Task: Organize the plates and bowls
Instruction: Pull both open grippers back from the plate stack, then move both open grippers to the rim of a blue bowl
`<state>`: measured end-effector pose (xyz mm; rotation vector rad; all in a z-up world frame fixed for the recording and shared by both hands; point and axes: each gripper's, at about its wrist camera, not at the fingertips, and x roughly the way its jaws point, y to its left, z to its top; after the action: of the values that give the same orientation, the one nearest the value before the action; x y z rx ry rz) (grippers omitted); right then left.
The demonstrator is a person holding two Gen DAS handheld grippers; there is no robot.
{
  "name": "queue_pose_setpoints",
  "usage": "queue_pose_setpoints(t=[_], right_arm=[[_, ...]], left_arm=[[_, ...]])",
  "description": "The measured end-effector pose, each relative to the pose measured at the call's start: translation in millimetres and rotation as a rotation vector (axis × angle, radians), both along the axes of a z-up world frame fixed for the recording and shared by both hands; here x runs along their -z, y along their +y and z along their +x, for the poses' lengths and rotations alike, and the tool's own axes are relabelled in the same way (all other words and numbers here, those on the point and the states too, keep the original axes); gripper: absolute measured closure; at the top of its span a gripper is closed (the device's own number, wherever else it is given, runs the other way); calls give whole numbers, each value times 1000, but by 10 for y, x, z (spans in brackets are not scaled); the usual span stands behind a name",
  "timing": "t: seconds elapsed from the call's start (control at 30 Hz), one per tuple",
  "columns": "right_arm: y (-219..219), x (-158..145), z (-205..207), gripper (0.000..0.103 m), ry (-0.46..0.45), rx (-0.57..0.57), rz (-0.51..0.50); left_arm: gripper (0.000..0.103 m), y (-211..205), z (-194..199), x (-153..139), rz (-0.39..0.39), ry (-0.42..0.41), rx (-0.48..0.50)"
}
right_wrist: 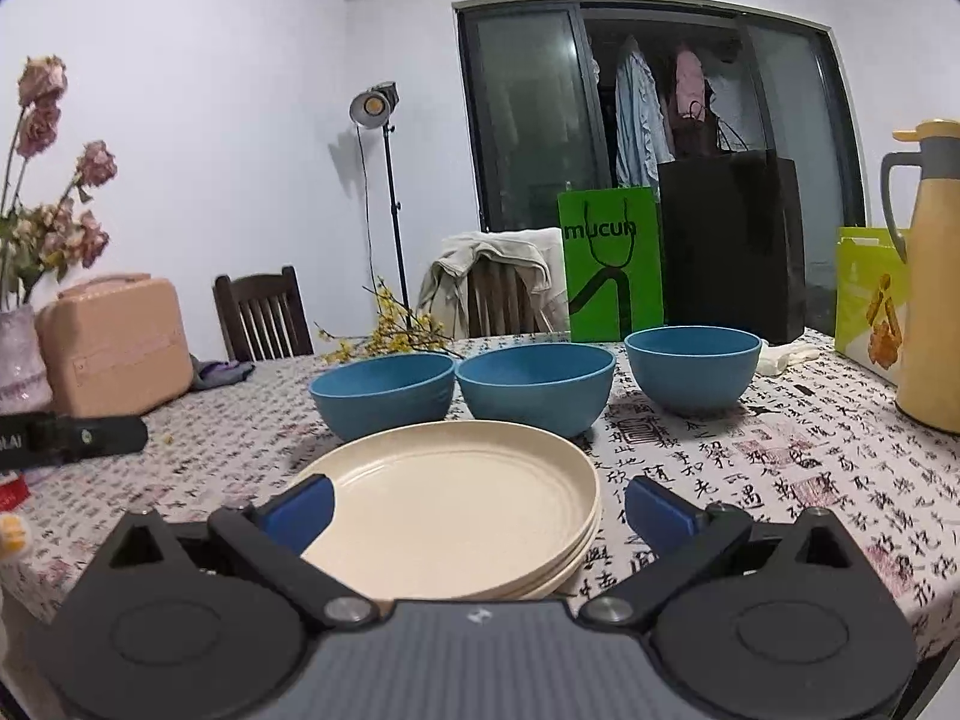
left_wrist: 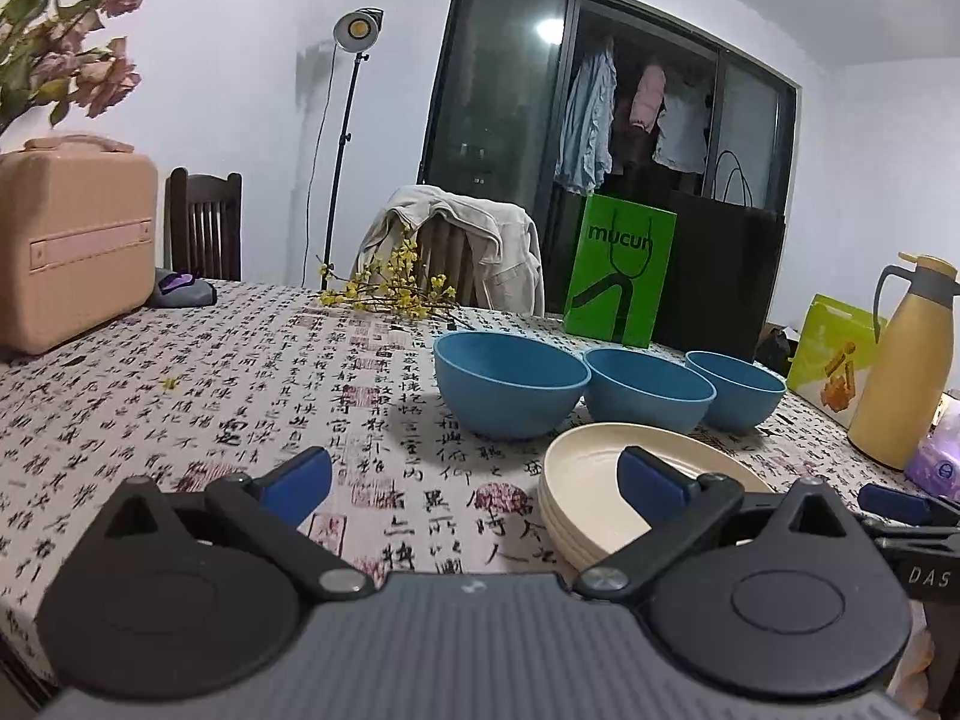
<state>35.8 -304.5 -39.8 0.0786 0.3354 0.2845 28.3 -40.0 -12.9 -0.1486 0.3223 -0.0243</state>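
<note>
So the cream plates (right_wrist: 456,504) are already sitting in one neat stack near my edge of the table, and the three blue bowls (right_wrist: 536,387) are lined up in a row just behind them, each on its own. My guess is nesting the bowls is what's left. If I'm doing that, I'd pinch a bowl by its rim, one finger inside and one outside, lift it straight up and clear, then lower it centred into its neighbour rather than dropping it in at a tilt. The left and middle bowls look close to touching, so coming in from the outer side seems safer than squeezing between them.

Looks-wise: the bowls are matte blue, deep and round, all empty, look the same size. The plates are pale cream with a raised rim, several of them, edges pretty well aligned.

My right claw (right_wrist: 477,507) is spread wide and empty, hovering low over the near part of the plate stack. My left claw (left_wrist: 474,477) is also wide and empty, off to the left of the plates over the calligraphy tablecloth (left_wrist: 252,396).

Watch the yellow thermos (right_wrist: 930,294) on the right.
</note>
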Motion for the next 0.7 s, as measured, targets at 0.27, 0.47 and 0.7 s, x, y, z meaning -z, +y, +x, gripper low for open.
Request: queue_pose_setpoints(t=[0.27, 0.47, 0.7], right_arm=[[9, 5, 463, 0, 88, -12, -4], [-42, 8, 802, 0, 149, -17, 26], [-47, -28, 993, 0, 155, -24, 60]], left_arm=[[0, 22, 427, -7, 6, 37, 81], [0, 102, 777, -42, 6, 77, 89], [0, 164, 1004, -83, 7, 87, 95]])
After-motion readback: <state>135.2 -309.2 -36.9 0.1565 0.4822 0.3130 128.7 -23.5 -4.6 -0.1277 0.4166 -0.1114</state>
